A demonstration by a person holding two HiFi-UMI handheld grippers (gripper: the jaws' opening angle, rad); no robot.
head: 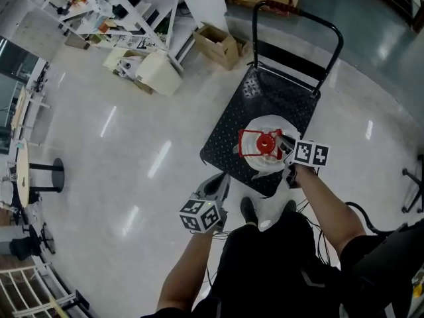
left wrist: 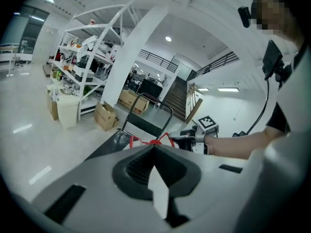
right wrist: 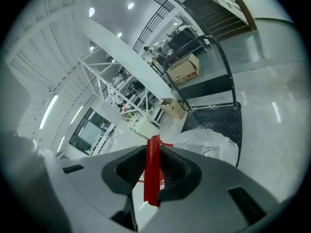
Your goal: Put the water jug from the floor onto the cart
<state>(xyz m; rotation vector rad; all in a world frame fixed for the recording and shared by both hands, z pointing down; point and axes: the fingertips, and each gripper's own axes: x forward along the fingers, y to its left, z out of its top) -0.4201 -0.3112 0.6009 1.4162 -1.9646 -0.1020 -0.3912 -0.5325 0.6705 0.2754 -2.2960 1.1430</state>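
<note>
The water jug point(head: 265, 152), wrapped in clear plastic and topped by a red cap and red carrying handle point(right wrist: 152, 169), is over the near end of the black cart point(head: 265, 101). Whether it rests on the deck I cannot tell. My right gripper point(head: 283, 146) is shut on that red handle, which runs as a strip between the pads in the right gripper view. My left gripper point(head: 217, 183) hovers low by the cart's near left corner, its jaws together and holding nothing. From the left gripper view the jug's handle point(left wrist: 154, 141) and my right gripper point(left wrist: 187, 139) show just beyond the jaw tips.
The cart's black push bar point(head: 298, 18) stands at its far end. Cardboard boxes point(head: 218, 44), a white bin point(head: 159, 71) and white shelving point(head: 119, 8) lie beyond on the left. A round table on a black foot point(head: 50, 172) stands far left. My shoes point(head: 248, 211) are next to the cart's near edge.
</note>
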